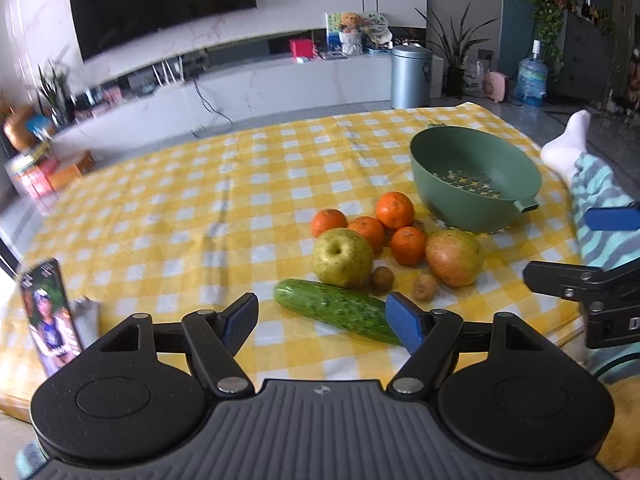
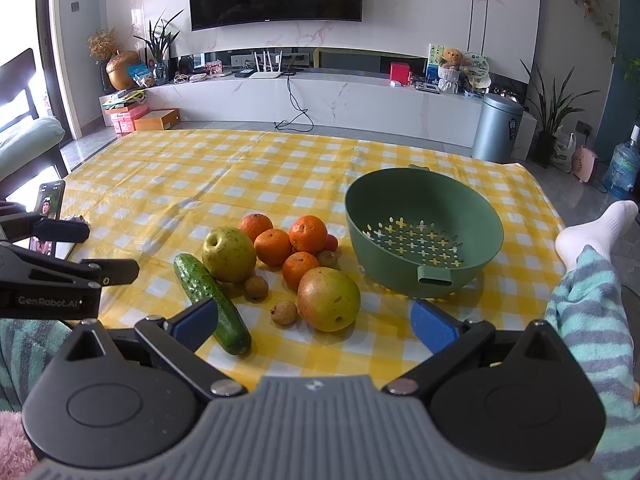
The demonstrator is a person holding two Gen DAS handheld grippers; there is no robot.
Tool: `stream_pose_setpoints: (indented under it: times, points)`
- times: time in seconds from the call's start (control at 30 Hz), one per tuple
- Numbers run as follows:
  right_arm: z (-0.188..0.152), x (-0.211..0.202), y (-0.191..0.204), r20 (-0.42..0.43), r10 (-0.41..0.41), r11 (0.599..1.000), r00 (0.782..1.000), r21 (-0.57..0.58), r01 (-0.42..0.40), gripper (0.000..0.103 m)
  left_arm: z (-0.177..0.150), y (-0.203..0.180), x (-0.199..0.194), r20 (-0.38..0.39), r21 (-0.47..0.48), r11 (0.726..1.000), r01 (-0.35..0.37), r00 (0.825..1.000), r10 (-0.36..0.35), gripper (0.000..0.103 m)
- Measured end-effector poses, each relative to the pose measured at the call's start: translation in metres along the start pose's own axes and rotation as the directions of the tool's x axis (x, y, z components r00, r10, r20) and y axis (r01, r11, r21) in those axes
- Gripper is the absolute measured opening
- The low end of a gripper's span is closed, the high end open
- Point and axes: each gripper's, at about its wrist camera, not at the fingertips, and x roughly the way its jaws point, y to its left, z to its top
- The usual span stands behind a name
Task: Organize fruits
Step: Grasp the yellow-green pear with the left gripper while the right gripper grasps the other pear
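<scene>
Left wrist view: my left claw (image 1: 322, 316) stands wide and empty over the long green bumpy cucumber (image 1: 334, 309), near the yellow checked cloth's (image 1: 160, 208) front edge. It looks firm, light; I would grip mid-length.

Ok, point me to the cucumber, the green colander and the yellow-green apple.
cucumber (image 2: 210, 300), right wrist view, middle of its length.
green colander (image 2: 420, 198), right wrist view, bare inner wall above the holes.
yellow-green apple (image 1: 343, 258), left wrist view, front face below the stem dimple.
</scene>
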Motion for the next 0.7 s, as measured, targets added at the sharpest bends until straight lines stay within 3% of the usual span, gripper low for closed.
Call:
stream_pose_setpoints:
  times: [0.03,0.07,0.23,0.33,0.47,0.63,0.7]
  points:
    - [-0.001,0.002,-0.001,0.004,0.004,1.000,1.000,0.004,-0.004,0.099,0.000,0.003,0.002,-0.011,-0.017,1.000,0.017,1.000,-0.017,0.083]
    - [0.000,0.004,-0.003,0.008,0.011,1.000,1.000,0.009,-0.011,0.099,0.005,0.003,0.009,-0.080,-0.086,0.994,0.073,0.994,-0.080,0.083]
    - [0.000,0.025,-0.005,-0.003,0.040,0.999,0.999,0.014,-0.040,0.098,0.012,0.012,0.024,-0.130,-0.176,0.978,0.113,0.982,-0.137,0.074]
    - [0.002,0.042,-0.006,-0.023,0.050,0.999,0.998,0.015,-0.050,0.091,0.015,0.010,0.033,-0.112,-0.140,0.985,0.100,0.987,-0.116,0.065]
    - [0.008,0.068,-0.013,-0.049,0.057,0.998,0.997,0.042,-0.055,0.090,0.020,0.006,0.051,-0.116,-0.106,0.990,0.092,0.988,-0.104,0.057]
    - [0.012,0.097,-0.021,-0.065,0.058,0.996,0.996,0.078,-0.053,0.089,0.024,0.003,0.073,-0.129,-0.085,0.992,0.090,0.986,-0.101,0.055]
    - [0.011,0.107,-0.025,-0.065,0.076,0.992,0.995,0.103,-0.069,0.089,0.026,0.002,0.079,-0.102,-0.080,0.993,0.091,0.990,-0.099,0.055]
